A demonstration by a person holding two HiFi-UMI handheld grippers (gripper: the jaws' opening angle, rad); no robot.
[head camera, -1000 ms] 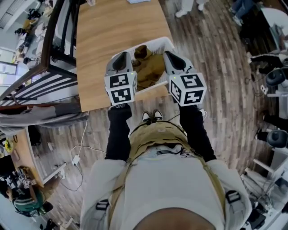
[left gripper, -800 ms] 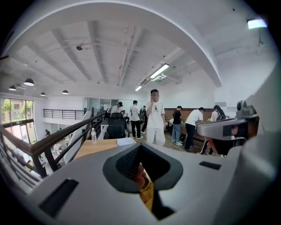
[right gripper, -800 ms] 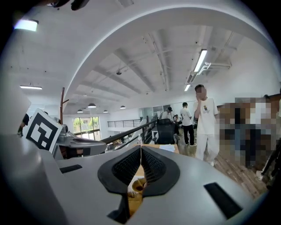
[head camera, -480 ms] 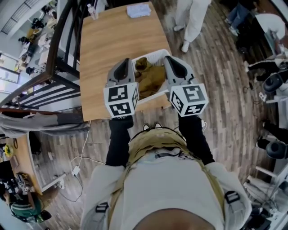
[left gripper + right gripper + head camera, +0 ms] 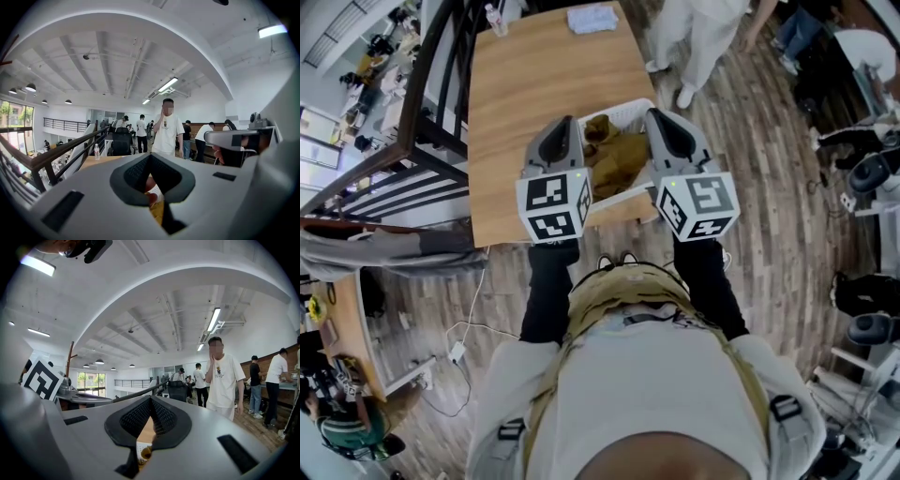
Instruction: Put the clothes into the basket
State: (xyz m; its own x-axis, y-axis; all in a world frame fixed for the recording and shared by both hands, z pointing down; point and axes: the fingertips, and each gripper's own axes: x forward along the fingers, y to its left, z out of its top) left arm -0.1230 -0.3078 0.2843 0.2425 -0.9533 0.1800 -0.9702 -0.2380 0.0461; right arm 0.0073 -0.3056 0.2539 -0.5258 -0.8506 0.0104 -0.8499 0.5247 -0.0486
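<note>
A white basket (image 5: 630, 107) stands at the near edge of the wooden table (image 5: 525, 84), with brown and olive clothes (image 5: 614, 155) heaped inside it. My left gripper (image 5: 566, 124) hovers over the basket's left side. My right gripper (image 5: 655, 116) hovers over its right side. Both point forward and up, away from the clothes. In the left gripper view the left gripper (image 5: 149, 156) has its jaws together with nothing held. The right gripper (image 5: 150, 398) looks the same in its own view, and only slivers of basket and cloth show below the pads.
A folded pale blue cloth (image 5: 591, 19) and a bottle (image 5: 496, 17) lie at the table's far end. A black railing (image 5: 422, 103) runs along the left. A person in white (image 5: 694, 37) stands by the far right corner, also ahead of both grippers (image 5: 166, 129) (image 5: 222, 378).
Both grippers stay over the basket, with the noses tipped a little further forward. The person in white has stepped closer to the table's far right corner.
</note>
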